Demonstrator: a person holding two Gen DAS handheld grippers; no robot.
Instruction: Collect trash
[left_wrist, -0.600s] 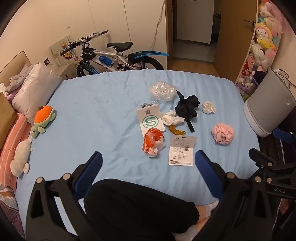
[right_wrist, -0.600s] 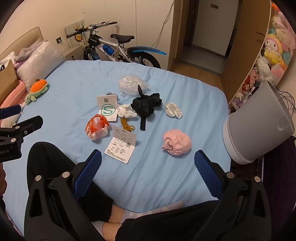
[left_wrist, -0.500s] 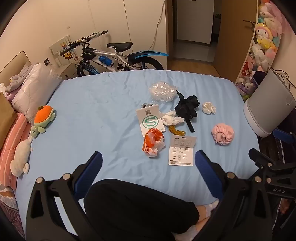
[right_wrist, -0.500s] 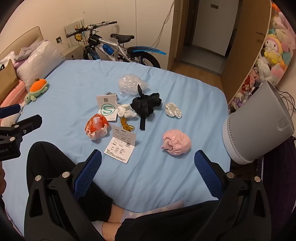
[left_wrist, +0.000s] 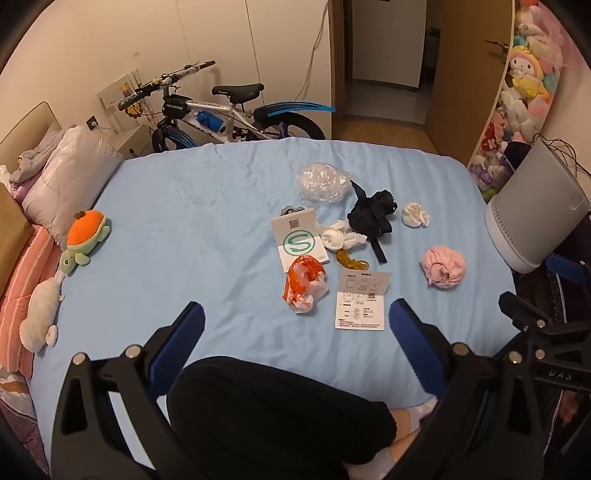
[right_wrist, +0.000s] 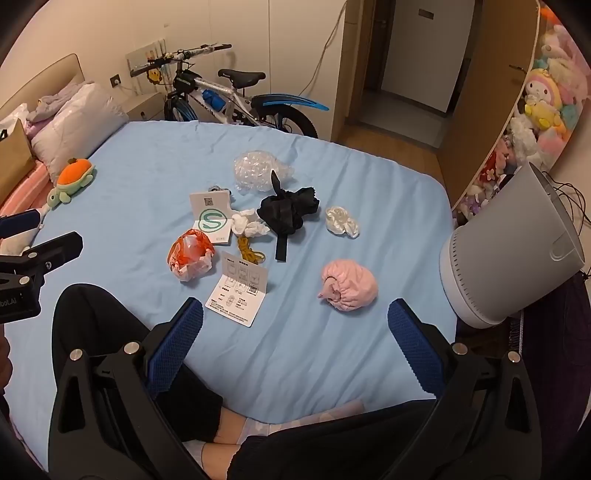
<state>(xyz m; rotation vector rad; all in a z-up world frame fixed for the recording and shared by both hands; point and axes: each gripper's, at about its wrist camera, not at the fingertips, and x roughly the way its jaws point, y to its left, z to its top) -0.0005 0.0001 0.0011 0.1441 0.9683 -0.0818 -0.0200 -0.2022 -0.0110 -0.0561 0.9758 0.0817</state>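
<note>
Nearest: person's legs in black trousers (left_wrist: 280, 417), folded on the blue bed sheet (left_wrist: 192, 229), socked feet under both cams.

Left gripper (left_wrist: 295, 325) jaws spread wide, nothing btwn them, hovering over the knee, angled down twd the bed. Right gripper (right_wrist: 293, 321) same: jaws wide apart, empty, above bare sheet. Neither touches any trash.

Just beyond the grippers: white instruction leaflet (left_wrist: 362, 299), flat on the sheet. Left of it, just beside, an orange-and-white crumpled bag (left_wrist: 304, 282). Right, apart from the pile, a pink bundled cloth (left_wrist: 443, 267).

Mid bed, next row: white card w/ green S logo (left_wrist: 299, 242), its near edge touching the orange bag. Beside it white crumpled tissue (left_wrist: 341, 236), w/ a yellow-brown wrapper (left_wrist: 351, 260) just in front. Black cloth w/ strap (left_wrist: 371, 216) touches the tissue; strap trails twd the camera. White scrunched item (left_wrist: 415, 215) sits alone to its right.

Further: clear crumpled plastic (left_wrist: 323, 181), behind the black cloth. Small grey thing peeks out behind the card, can't tell what.

Right edge, off the bed: grey bin (right_wrist: 517, 251), tilted in view.

Left side: turtle plush (left_wrist: 86, 234), pillows (left_wrist: 70, 177) at headboard.

Far: bicycle (left_wrist: 229, 110) against wall, open doorway, plush-toy shelf (left_wrist: 524, 85) far right.
</note>
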